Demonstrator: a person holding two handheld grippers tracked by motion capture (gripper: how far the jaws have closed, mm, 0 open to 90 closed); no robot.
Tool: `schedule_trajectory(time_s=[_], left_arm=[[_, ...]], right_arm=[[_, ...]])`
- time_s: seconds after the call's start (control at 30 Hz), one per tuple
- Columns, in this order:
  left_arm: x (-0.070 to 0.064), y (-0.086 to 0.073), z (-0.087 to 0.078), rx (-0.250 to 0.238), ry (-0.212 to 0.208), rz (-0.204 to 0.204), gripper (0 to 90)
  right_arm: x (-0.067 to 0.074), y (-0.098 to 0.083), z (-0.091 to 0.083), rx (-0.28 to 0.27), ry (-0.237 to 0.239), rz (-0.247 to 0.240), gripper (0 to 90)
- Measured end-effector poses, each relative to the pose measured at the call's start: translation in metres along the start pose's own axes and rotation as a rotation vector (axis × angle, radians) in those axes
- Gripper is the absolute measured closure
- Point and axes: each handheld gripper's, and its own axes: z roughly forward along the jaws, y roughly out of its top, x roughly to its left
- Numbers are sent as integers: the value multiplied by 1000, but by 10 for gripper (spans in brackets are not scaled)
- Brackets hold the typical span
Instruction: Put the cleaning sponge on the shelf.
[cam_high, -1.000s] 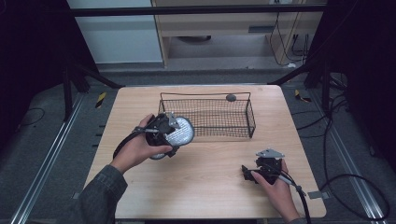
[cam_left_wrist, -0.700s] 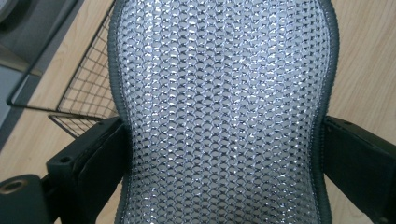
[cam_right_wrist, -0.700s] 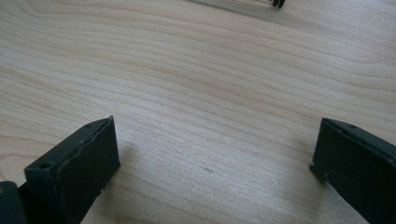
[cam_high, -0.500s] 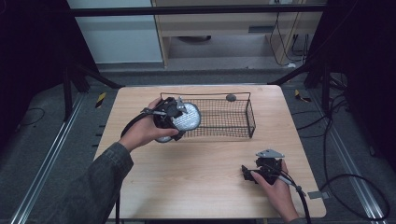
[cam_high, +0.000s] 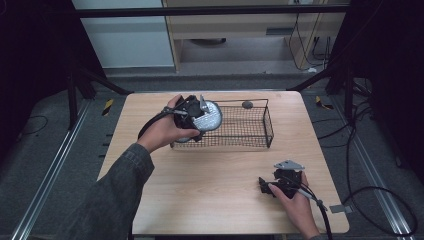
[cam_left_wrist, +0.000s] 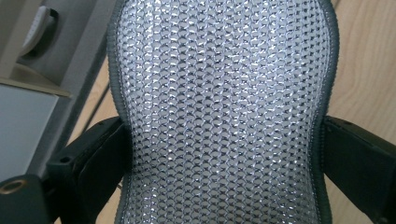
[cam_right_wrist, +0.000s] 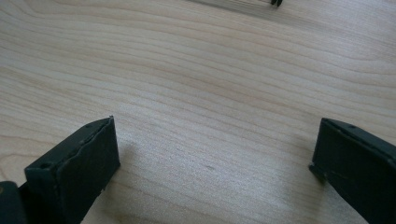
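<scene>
**Silver mesh pad held at basket's left end**

Silver mesh pad (cam_high: 207, 117), round with a dark hem, is clamped in the left gripper (cam_high: 192, 116), raised over the left end of the black wire basket (cam_high: 250, 135). In the left gripper view both jaws press the pad's (cam_left_wrist: 224, 112) sides and pinch it into a waist. Basket sits far-centre on the wooden table (cam_high: 200, 200); a small dark object (cam_high: 247, 104) lies just beyond its far rim. Right gripper (cam_high: 272, 186) rests on the table near right, jaws wide with bare wood between them, well apart from the basket.
</scene>
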Motion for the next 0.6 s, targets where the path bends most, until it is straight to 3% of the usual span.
schedule_trajectory(time_s=[0.17,0.37,0.6], left_arm=[[5,5,5,3,-8,8,36],[10,11,11,6,-14,46,36],[14,14,13,16,12,66,36]], right_arm=[[-1,0,0,5,2,-8,6],[0,0,0,0,4,-3,7],[-1,-2,-2,0,0,-10,7]])
